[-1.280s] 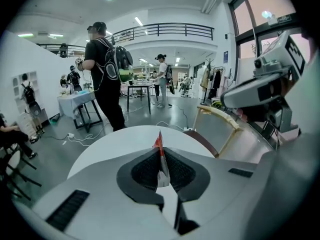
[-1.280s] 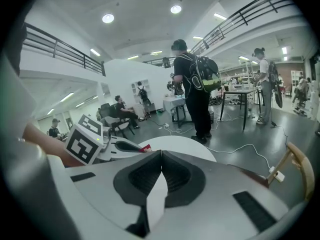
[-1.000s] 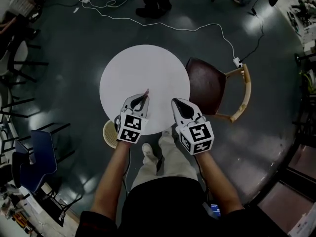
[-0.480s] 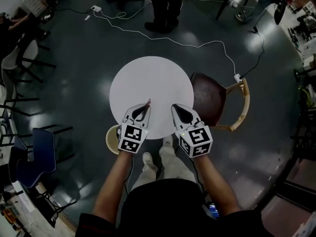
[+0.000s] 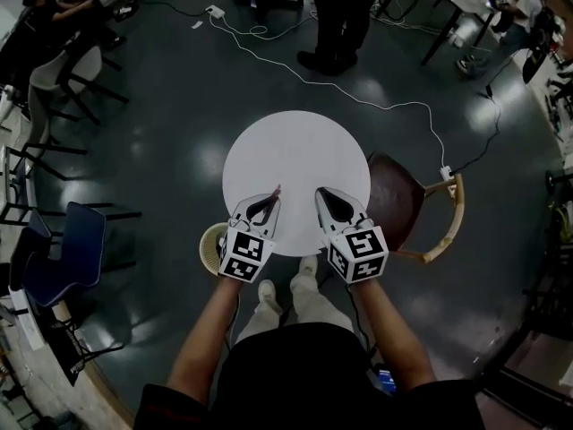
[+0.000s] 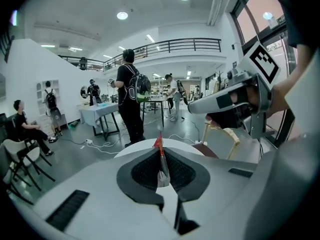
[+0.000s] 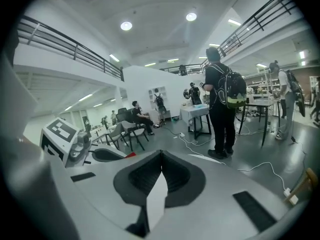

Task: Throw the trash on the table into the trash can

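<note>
Well, left claw (image 5: 275,194) (wrapper (image 6: 162,170) inside) and right claw (image 5: 320,193) over near table (image 5: 295,150) edge.

Left gripper (image 5: 271,198): we see a white shell; black ribbed pads (image 6: 145,173); a black-and-white left cube (image 5: 245,253) with square markers behind
Right gripper (image 5: 320,193): same white shell and dark lining; right cube (image 5: 358,253) marked alike
Clothes: we wear a black top (image 5: 295,374), short-sleeved; pale trousers (image 5: 309,298); white shoes (image 5: 268,292)
</note>
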`<state>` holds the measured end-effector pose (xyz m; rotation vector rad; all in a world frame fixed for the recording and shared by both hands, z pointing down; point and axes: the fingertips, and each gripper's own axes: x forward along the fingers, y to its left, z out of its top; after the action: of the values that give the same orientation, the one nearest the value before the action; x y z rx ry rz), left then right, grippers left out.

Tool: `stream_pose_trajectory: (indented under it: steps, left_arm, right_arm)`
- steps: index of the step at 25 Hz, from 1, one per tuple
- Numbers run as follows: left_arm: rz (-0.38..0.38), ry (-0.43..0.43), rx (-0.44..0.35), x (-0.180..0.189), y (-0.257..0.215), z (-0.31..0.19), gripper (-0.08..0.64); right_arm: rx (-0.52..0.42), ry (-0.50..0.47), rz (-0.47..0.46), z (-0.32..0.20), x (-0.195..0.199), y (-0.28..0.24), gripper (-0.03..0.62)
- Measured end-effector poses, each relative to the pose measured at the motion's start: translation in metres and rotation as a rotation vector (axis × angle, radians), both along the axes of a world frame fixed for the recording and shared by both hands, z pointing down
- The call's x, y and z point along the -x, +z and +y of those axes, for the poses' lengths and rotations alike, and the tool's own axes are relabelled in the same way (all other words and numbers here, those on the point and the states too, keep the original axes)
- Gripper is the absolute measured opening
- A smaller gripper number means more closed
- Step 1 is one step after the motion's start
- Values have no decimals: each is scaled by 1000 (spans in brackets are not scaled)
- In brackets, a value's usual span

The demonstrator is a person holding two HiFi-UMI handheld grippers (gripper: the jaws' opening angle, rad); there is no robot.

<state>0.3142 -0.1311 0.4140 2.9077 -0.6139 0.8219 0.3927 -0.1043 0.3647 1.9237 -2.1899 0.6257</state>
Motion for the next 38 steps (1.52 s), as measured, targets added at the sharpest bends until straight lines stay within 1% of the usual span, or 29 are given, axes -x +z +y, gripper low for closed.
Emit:
stream_pose_trajectory:
  steps: [6,12,21,27,33,38]
  left_arm:
    - [30,-89,-3,12,-8,-12,25]
    - [36,-176,2,25,-16,-27,25]
    - [72,-267,-3,30,-12,-30,25]
    - [57,-320,-6,44,-11,-24,25]
    - [70,-364,-18,90,-27,-27,25]
    - [72,-374,-17,143,-34,-25,25]
  right_arm:
    - [-9,-93,0,-22,15,-2,18]
    - [-14,-185,0,-43,30,-10,18]
    - [-26,-269,6,-57,33,-1,18]
    - [-29,-325,11,-57,44,-2,18]
    - [-26,-376,24,-63,91,-9,18]
    - [-26,-388,24,-63,142,-14,18]
